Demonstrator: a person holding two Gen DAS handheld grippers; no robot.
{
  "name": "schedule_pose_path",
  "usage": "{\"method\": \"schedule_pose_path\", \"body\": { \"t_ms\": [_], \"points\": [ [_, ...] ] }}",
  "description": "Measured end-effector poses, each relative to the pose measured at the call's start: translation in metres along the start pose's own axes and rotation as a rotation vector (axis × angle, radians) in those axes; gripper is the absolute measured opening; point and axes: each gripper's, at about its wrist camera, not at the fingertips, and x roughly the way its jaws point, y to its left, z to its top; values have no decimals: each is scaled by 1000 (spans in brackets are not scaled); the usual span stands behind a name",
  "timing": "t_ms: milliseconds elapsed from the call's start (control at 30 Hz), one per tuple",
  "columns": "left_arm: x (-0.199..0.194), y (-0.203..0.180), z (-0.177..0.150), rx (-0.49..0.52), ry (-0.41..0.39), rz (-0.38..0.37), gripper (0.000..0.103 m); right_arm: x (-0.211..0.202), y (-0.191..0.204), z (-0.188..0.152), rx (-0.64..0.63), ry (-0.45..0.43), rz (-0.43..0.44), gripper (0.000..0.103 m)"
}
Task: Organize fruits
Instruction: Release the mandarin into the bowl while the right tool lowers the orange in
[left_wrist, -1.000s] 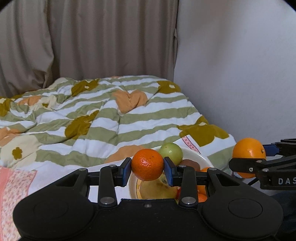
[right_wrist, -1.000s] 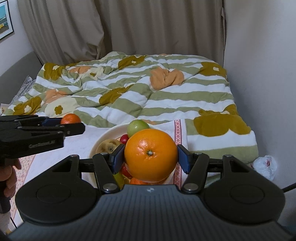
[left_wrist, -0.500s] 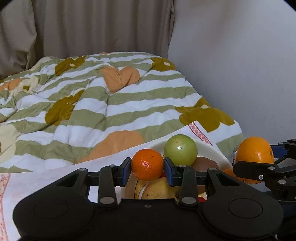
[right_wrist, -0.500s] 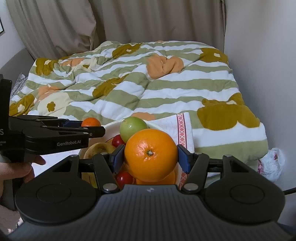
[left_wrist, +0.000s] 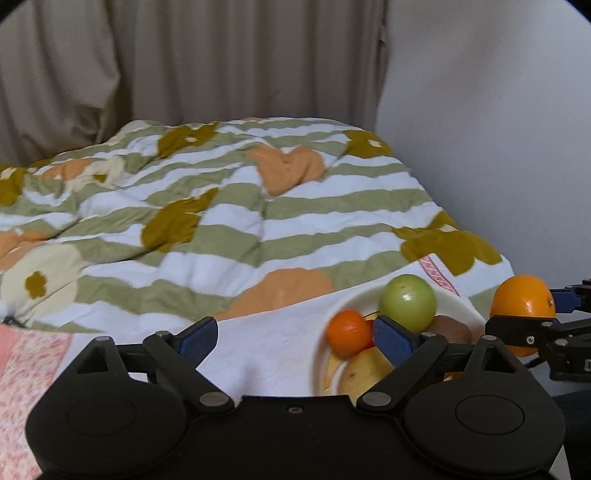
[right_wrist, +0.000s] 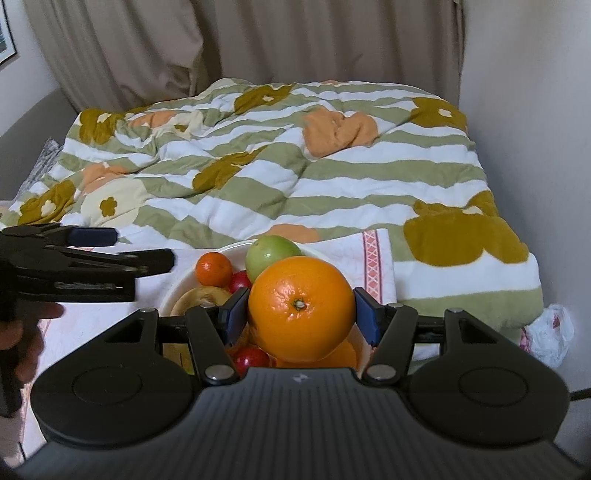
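The left gripper (left_wrist: 293, 338) is now spread wide, its jaws having just been opening; nothing is pinched between them, and the small mandarin (left_wrist: 349, 332) that was held a second ago is seen, slightly blurred, just inside the right-hand pad, over the near edge of the bowl (left_wrist: 456, 304); whether it has already settled there cannot be told. The release is judged to mean that the mandarin's part of the task is done or all but done. The right gripper (right_wrist: 301, 314) is pinched on the large orange (right_wrist: 301, 308), exactly as in the earlier pictures, and is held just above the same bowl; that orange is judged to be the next fruit to be set down.

In the bowl a green apple (right_wrist: 272, 254) is seen at the far side, with red cherry-like fruits (right_wrist: 240, 281) beside it, a yellowish fruit (left_wrist: 364, 371) at the near side and a brown one (left_wrist: 450, 328) partly hidden; the pile is full enough that a rolling fruit is a risk.

The bowl is stood on a white cloth (left_wrist: 266, 339) with a red patterned border, spread at the foot of a bed; the bed is covered by a quilt (left_wrist: 236, 214) in green and white stripes with orange and mustard shapes. Beige curtains (left_wrist: 192, 62) are hung behind it; a pale wall (left_wrist: 498, 129) is at the right; a crumpled plastic bag (right_wrist: 550, 334) is lying on the floor by the bed's corner.
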Motion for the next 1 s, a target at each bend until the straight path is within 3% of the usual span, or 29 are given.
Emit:
{"method": "schedule_pose_path", "body": {
  "t_ms": [200,633,800,1000],
  "points": [
    [-23,18,-11,-39,-12,66,94,13,13,0,-42,-3,26,75],
    [-62,37,-45,-127,-17,115,94,35,24,-6,-63,-24,51,77],
    [-82,36,-60,-144,-37,134,94,25,25,-10,-72,-85,51,99],
    [-117,32,-78,-196,-88,143,94,-8,28,-21,-89,-113,56,99]
  ]
}}
